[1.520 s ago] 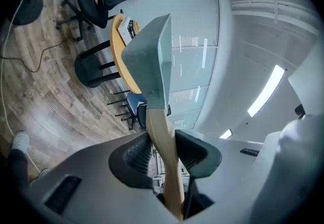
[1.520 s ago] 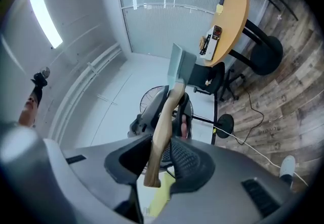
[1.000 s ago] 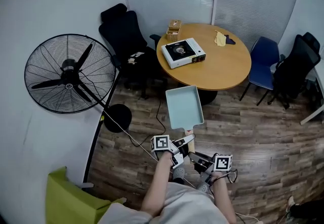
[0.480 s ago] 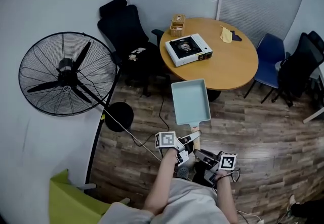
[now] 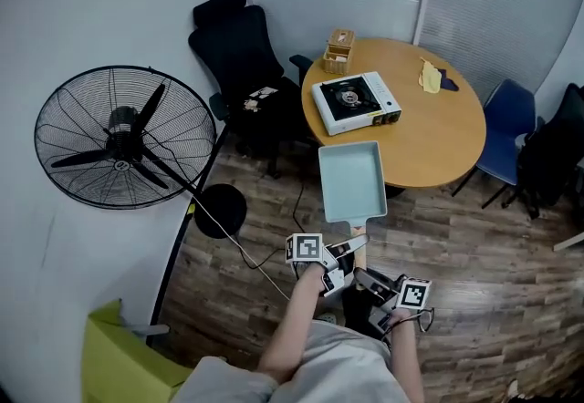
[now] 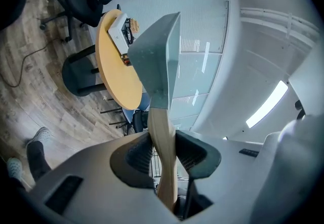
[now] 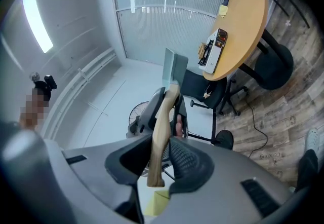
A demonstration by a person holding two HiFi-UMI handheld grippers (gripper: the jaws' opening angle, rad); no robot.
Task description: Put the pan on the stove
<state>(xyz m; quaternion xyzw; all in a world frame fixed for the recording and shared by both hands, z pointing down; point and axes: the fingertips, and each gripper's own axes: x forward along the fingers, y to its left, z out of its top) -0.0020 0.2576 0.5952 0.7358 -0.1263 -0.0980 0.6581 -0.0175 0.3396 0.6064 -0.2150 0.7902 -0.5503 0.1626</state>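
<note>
A pale teal rectangular pan point(image 5: 352, 180) with a wooden handle point(image 5: 358, 237) hangs level above the floor, just short of the round wooden table point(image 5: 447, 137). My left gripper point(image 5: 345, 254) is shut on the handle point(image 6: 161, 132) nearer the pan. Behind it my right gripper point(image 5: 367, 281) is shut on the handle's end point(image 7: 161, 132). The white portable stove point(image 5: 356, 102) sits on the table's near left part, beyond the pan point(image 6: 154, 61). In the right gripper view the stove point(image 7: 215, 53) shows on the table edge.
A large black standing fan point(image 5: 126, 137) with its round base point(image 5: 222, 210) and a cable is on the left. A black office chair point(image 5: 246, 64) stands by the table, blue and black chairs point(image 5: 511, 118) to the right. A wooden box point(image 5: 339, 50) and yellow cloth point(image 5: 430, 76) lie on the table.
Both grippers have carried the pan forward towards the table. The table and stove now look closer, and the pan's far edge nearly reaches the table's rim.
</note>
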